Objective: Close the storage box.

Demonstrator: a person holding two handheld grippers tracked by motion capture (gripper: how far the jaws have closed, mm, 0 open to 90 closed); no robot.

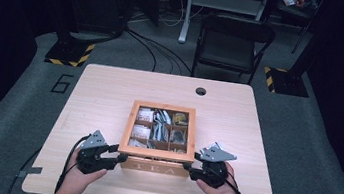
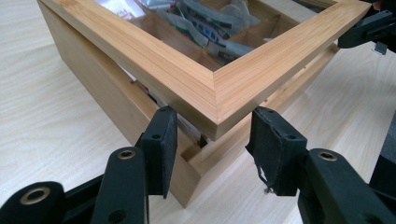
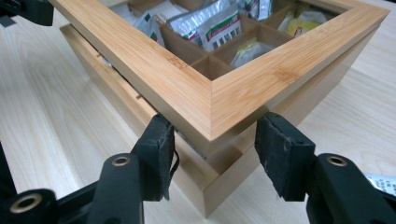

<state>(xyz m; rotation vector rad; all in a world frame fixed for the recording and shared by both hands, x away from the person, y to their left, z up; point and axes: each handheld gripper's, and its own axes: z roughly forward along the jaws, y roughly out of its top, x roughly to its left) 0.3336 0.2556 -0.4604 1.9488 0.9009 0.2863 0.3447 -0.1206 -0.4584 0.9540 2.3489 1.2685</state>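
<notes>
Bamboo tea box (image 1: 153,166), lid (image 2: 219,88) raised, "TEA" overhead

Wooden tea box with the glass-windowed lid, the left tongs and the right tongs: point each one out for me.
Wooden tea box with glass-windowed lid (image 1: 154,167): high view, front wall lettered TEA.
Left tongs (image 1: 118,153): high view, between the fingertips at the box's corner.
Right tongs (image 1: 189,167): high view, between the fingertips at the opposite corner.

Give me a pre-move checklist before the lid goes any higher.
1. Left gripper straddles lid corner: ok.
2. Right gripper straddles the other near corner: ok.
3. Pads pressing the lid: cannot tell; gaps show beside the corners.
4. Lid raised off box at the front: ok, a gap shows.
5. Tea bags inside their compartments: ok.
6. Table around box free: ok.
</notes>
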